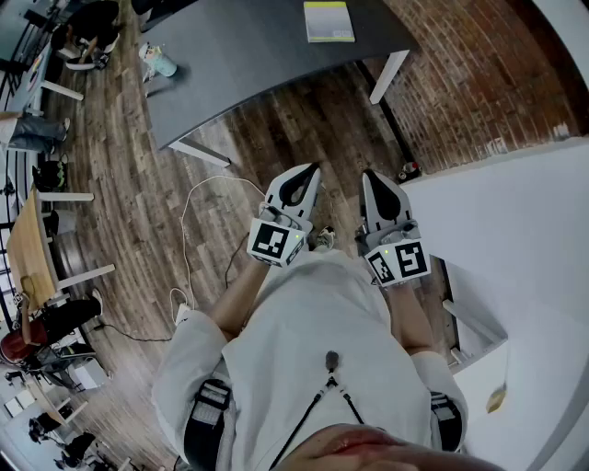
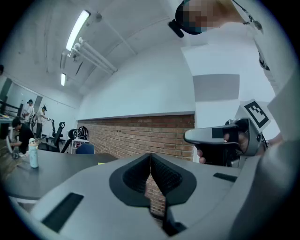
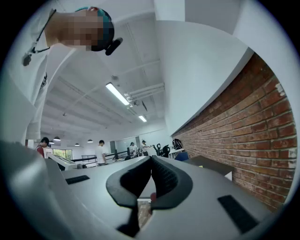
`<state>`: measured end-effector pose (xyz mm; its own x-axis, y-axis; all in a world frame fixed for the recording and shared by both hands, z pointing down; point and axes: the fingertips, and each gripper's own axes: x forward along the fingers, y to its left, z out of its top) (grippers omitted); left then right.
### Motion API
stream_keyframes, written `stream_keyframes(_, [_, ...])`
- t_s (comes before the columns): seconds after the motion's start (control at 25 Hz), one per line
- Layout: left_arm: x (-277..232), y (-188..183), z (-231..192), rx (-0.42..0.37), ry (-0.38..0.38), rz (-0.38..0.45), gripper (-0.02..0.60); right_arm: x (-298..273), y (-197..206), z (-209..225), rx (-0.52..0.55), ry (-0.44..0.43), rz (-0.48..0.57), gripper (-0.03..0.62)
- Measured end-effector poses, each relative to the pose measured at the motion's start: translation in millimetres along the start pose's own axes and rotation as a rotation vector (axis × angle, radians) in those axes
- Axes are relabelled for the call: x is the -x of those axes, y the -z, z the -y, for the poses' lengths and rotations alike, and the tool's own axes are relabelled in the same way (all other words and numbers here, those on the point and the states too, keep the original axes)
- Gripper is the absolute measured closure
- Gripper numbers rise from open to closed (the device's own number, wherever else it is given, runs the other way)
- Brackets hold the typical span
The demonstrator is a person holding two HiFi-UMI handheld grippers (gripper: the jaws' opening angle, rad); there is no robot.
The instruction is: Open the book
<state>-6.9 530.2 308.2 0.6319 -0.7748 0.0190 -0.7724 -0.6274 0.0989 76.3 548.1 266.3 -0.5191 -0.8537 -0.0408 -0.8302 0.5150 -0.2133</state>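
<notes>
While the thin rectangular book (image 1: 329,21), yellow-green banded, lies closed on the smooth dark table (image 1: 239,64) far ahead of the fingers (image 2: 168,176), its print illegible, left gripper (image 1: 311,173) and right gripper (image 1: 372,177) are clenched empty, ribbed black surfaces meeting.

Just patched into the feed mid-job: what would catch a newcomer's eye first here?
The two grippers stand out first: the left gripper and right gripper are side by side in front of the person's torso, above the wood floor, both with jaws together and nothing between them. Next comes the yellow-green book, lying flat on the dark table well ahead of both grippers, with a brick wall to the right.
</notes>
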Motion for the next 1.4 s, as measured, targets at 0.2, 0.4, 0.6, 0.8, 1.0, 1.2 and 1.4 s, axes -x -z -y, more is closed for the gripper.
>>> stream_keyframes(0.2, [16.1,-10.9,-32.4,0.003,-0.036,0.038,0.558,-29.2,3.0,-37.1,0.014,-0.055,-0.002,0.559])
stream_keyframes(0.4, [36.9,-14.3,-52.4,0.014,-0.043,0.043,0.558,-54.4,13.5,-68.5,0.009,-0.095,-0.031,0.557])
stream_keyframes(0.6, [51.7,-13.9,-72.8,0.022,-0.049,0.042,0.558,-71.2,17.3,-89.9,0.014,-0.108,-0.036,0.559])
stream_keyframes(0.8, [57.9,-22.2,-89.2,0.016,-0.033,0.09,0.558,-79.2,16.5,-105.4,0.037,-0.093,-0.021,0.559])
stream_keyframes(1.0, [65.7,-31.9,-96.2,-0.03,0.012,0.092,0.558,-83.4,10.6,-114.4,0.0,-0.066,0.046,0.557])
stream_keyframes(1.2, [76.7,-40.3,-115.2,-0.025,0.021,0.118,0.558,-95.2,6.3,-129.1,0.011,-0.038,0.062,0.557])
stream_keyframes(1.4, [78.5,-34.9,-130.9,-0.021,0.03,0.095,0.558,-105.9,15.2,-134.2,0.019,-0.016,0.041,0.557])
